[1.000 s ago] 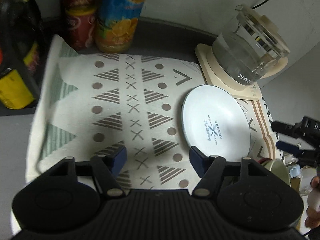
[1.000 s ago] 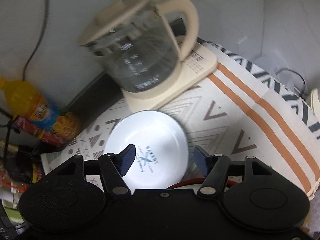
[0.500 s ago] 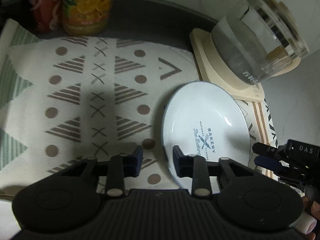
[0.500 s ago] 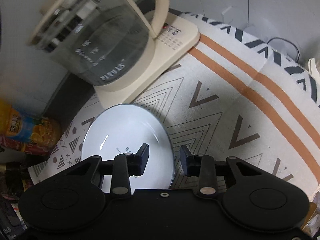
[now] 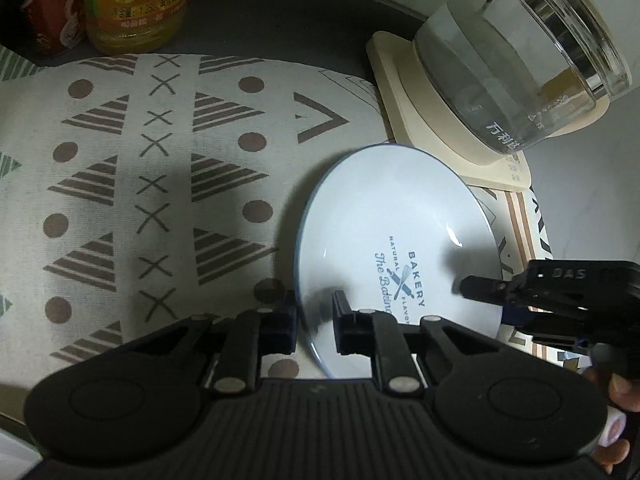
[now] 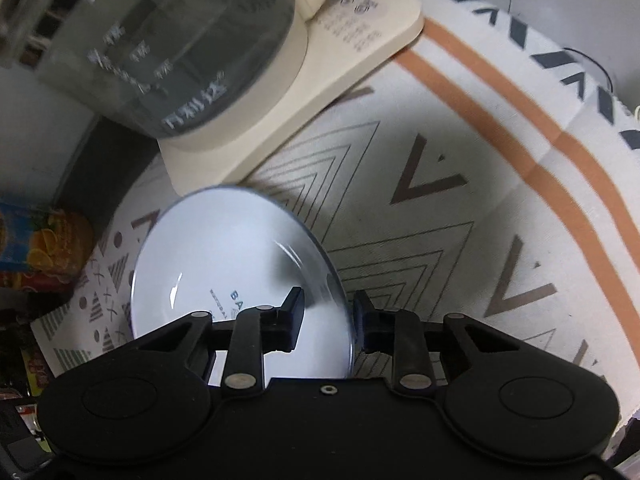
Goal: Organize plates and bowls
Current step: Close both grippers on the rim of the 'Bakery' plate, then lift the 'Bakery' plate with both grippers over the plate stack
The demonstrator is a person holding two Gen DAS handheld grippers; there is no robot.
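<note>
Step in hand, by my read: picking up the plate (image 5: 384,224) two-handed, one gripper on each side of the rim. Next move likely calls for a level lift, both grippers rising together, so the plate doesn't slip out or tip toward the kettle.

Nearest in the left wrist view, the left gripper (image 5: 314,320) had its fingers narrowed around the plate's near-left rim, one finger over the inside, the other outside on the cloth (image 5: 132,184); whether they were fully clamped was hard to tell, but it read as a grip. The right gripper (image 6: 328,316) straddled the opposite rim the same way, fingers closed in on the edge. In the left view it showed as a dark finger coming in low from the right, a bit of the person's hand behind it.

Both grippers were angled down toward the worktop, pointing inward at the plate from opposite sides.

The plate, white with a blue rim and bakery print, sat on the patterned cloth, seemingly tilted in the right wrist view. Just beyond it, near touching, stood the glass kettle (image 5: 520,60) on its cream base (image 5: 404,92). Farthest back left: an orange drink bottle (image 5: 136,4) and a red can (image 5: 40,12) off the cloth.
</note>
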